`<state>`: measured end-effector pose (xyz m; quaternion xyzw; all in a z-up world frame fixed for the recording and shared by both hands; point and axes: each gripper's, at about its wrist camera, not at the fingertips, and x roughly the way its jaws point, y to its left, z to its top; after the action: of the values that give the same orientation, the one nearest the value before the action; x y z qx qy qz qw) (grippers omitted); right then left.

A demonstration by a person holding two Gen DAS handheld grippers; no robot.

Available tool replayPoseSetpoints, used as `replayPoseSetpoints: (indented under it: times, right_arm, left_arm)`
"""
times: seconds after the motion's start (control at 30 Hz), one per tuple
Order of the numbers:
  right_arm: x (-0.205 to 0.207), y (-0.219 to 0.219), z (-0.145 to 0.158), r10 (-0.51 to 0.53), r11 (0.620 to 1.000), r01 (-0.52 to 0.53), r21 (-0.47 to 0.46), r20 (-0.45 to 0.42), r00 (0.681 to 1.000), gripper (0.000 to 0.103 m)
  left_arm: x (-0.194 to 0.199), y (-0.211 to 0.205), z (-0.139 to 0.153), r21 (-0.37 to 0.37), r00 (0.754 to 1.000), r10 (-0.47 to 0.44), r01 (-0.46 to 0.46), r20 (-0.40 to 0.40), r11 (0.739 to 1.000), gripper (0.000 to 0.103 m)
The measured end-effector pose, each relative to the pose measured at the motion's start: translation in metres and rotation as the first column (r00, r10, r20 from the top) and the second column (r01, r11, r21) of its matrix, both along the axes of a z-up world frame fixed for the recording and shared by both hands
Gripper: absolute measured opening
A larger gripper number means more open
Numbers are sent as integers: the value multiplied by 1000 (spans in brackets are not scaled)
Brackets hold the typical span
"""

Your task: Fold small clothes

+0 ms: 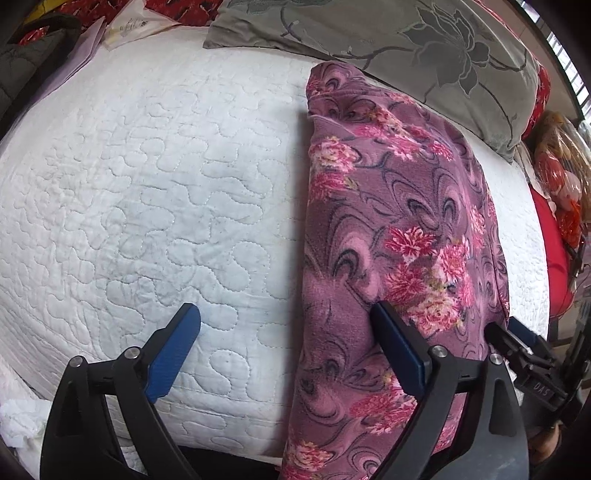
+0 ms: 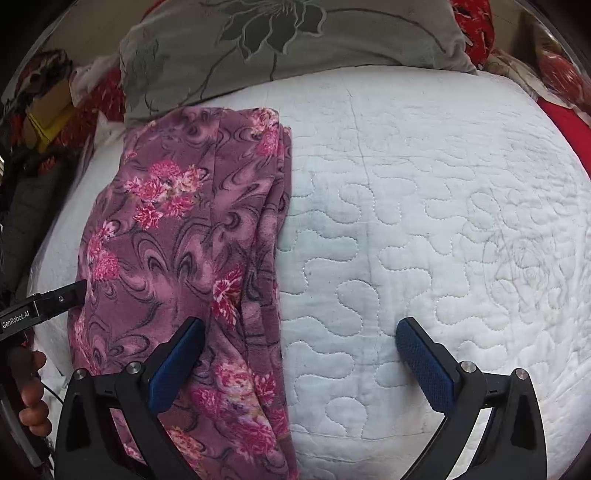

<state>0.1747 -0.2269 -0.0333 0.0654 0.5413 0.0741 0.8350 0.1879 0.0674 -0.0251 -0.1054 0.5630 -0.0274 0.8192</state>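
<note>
A purple floral garment (image 1: 399, 236) lies folded in a long strip on the white quilted bed (image 1: 147, 184). My left gripper (image 1: 286, 325) is open and empty, its right finger over the garment's left edge, its left finger over bare quilt. In the right wrist view the garment (image 2: 184, 251) lies at the left. My right gripper (image 2: 299, 336) is open and empty, its left finger over the garment's right edge, its right finger over the quilt (image 2: 424, 221). The other gripper's tip shows at the strip's far side in each view: the right one (image 1: 517, 343), the left one (image 2: 59, 299).
A grey pillow with a flower pattern (image 1: 406, 40) lies at the head of the bed, just beyond the garment. Red patterned bedding (image 2: 480, 29) and clutter (image 1: 44, 44) sit at the bed's edges. A doll in red (image 1: 557, 173) lies at the far right.
</note>
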Motion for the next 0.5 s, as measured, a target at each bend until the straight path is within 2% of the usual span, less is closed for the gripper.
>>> replayPoseSetpoints:
  times: [0.07,0.17,0.23,0.3,0.4,0.5]
  right_arm:
    - [-1,1,10,-9,999,10,-30,30,999,102]
    - [-9,2,24,-8,999,12,-39,115,993,102]
    - [-8,5,17,-2,998,7,-63,92,996,103]
    - [-5,9,-2,23,992,-20,-121,22,1000,102]
    - [-5,2,4,-4,997,6,-79,22,1000,102]
    - [-16,-3,19,3,994,7,-108,91,996,103]
  left_arm:
    - [-1,2,-1,-3,1000,-1,1,4,1000,96]
    - [-3,3,-3,-10,1000,23,-23,-9,1000,103]
    - [-2,6,-4,-32,999,35,-36,-19,999,103]
    - [-2,6,-3,-31,999,24,-25,-26,999,103]
    - [-8,11,4,-68,997,23,-28,-73,997,103]
    - [-25,9,8,-92,998,-8,2,-70,996,103]
